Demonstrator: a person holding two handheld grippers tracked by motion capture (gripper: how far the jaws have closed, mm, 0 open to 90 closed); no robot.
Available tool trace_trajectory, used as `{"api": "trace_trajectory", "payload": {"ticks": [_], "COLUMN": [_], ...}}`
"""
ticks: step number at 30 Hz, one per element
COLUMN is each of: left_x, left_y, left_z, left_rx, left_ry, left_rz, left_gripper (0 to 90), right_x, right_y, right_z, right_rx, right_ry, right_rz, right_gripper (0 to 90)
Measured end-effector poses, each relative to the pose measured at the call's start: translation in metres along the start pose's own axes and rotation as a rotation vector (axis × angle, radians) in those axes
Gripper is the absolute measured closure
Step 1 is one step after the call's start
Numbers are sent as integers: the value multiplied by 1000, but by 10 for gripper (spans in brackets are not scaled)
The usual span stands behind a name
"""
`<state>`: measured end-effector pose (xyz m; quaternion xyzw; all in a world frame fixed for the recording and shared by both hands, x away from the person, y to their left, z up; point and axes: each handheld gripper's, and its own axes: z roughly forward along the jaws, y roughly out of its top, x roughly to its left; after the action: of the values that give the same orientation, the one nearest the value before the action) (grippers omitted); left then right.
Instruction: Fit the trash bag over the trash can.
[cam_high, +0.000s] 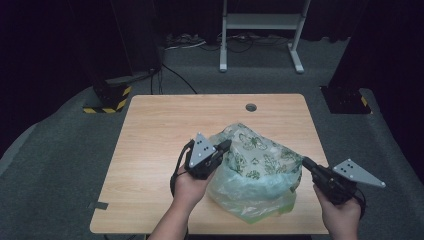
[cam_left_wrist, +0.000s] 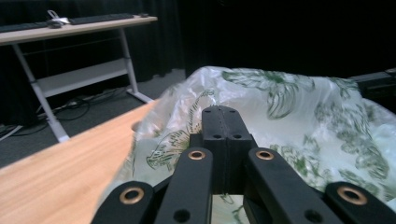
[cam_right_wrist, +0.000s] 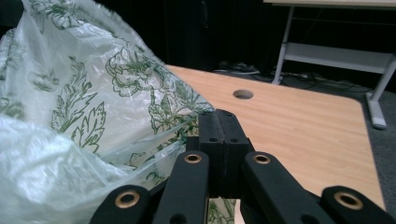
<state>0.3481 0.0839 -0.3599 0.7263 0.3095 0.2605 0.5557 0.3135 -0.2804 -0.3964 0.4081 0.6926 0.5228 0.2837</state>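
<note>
On the bench (cam_high: 150, 150), my left claw (cam_high: 226, 145) and right claw (cam_high: 306, 162) clamp the leaf-printed plastic bag's (cam_high: 255, 170) edges; opening remains.

Likely a lab: black curtains (cam_high: 60, 45), grey carpet (cam_high: 55, 150), height-adjustable desk frame (cam_high: 260, 30).

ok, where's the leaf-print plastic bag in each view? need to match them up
High view: the plastic bag sits right of centre on the table's near half, between the two grippers.
Left gripper view: bag spreads across the centre and right, behind the shut jaws.
Right gripper view: bag covers the left half.
Shared landmark: the round hole in the table.
</note>
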Motion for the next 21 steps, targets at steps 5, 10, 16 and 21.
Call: {"api": "trace_trajectory", "payload": {"ticks": [5,10,16,21], "left_x": [18,28,27,20], "left_y": [-10,-38,-47,-35], "left_z": [29,53,50,24], "left_rx": [69,157,150,62], "left_ry": [36,42,50,74], "left_rz": [-42,-103,-117,-97], "left_gripper": [900,900,824,539], "right_x": [-16,-20,-19,-19], "right_y": [-3,-28,-44,-19], "right_z": [23,46,57,27], "right_rx": [37,128,185,78], "right_ry": [-26,-27,-13,-31], "right_rz": [11,30,49,72], "right_gripper": [898,898,766,609]}}
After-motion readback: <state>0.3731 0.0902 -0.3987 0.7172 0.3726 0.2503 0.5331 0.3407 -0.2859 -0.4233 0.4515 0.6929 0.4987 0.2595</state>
